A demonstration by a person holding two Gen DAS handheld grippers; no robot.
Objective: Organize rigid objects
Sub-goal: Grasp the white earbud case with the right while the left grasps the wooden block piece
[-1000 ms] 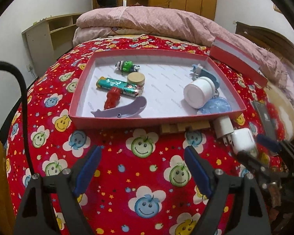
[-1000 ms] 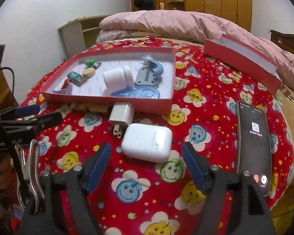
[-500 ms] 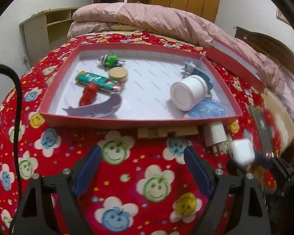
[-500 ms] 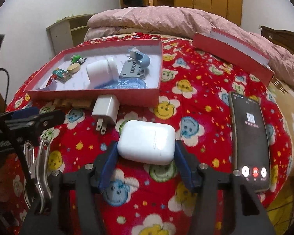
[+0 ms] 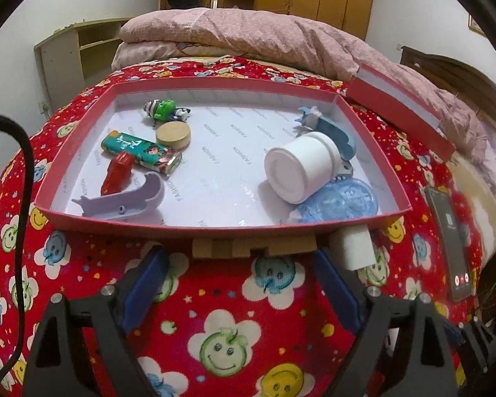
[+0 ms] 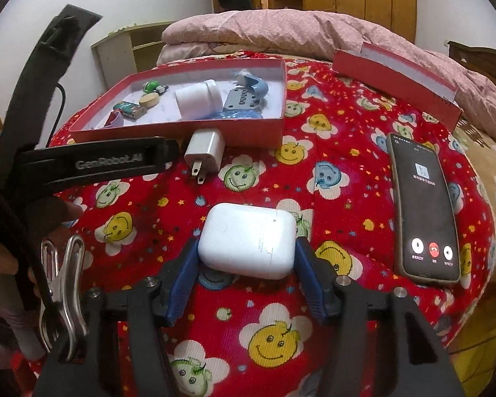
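right gripper (image 6: 246, 273) has its blue pads clamped across the long axis of the glossy white rounded earbud case (image 6: 248, 244), up-left of it sits the red cardboard tray (image 6: 182, 127), while left gripper (image 5: 241, 284) hangs wide open nearer that tray.

Low in the frame's centre, the right gripper (image 6: 246, 273) clamps a white earbud case (image 6: 248, 244) between its blue pads (image 6: 182, 281), above the red smiley-flower bedspread (image 6: 330, 172). A white wall charger (image 6: 205, 148) lies prongs toward the camera just beside the near wall of the red tray (image 6: 182, 129) in the upper middle, which holds a white jar (image 6: 196, 100) and small toys. A phone (image 6: 421, 205) with a lit call screen lies at right, and the left gripper (image 6: 92, 162) crosses the left edge.
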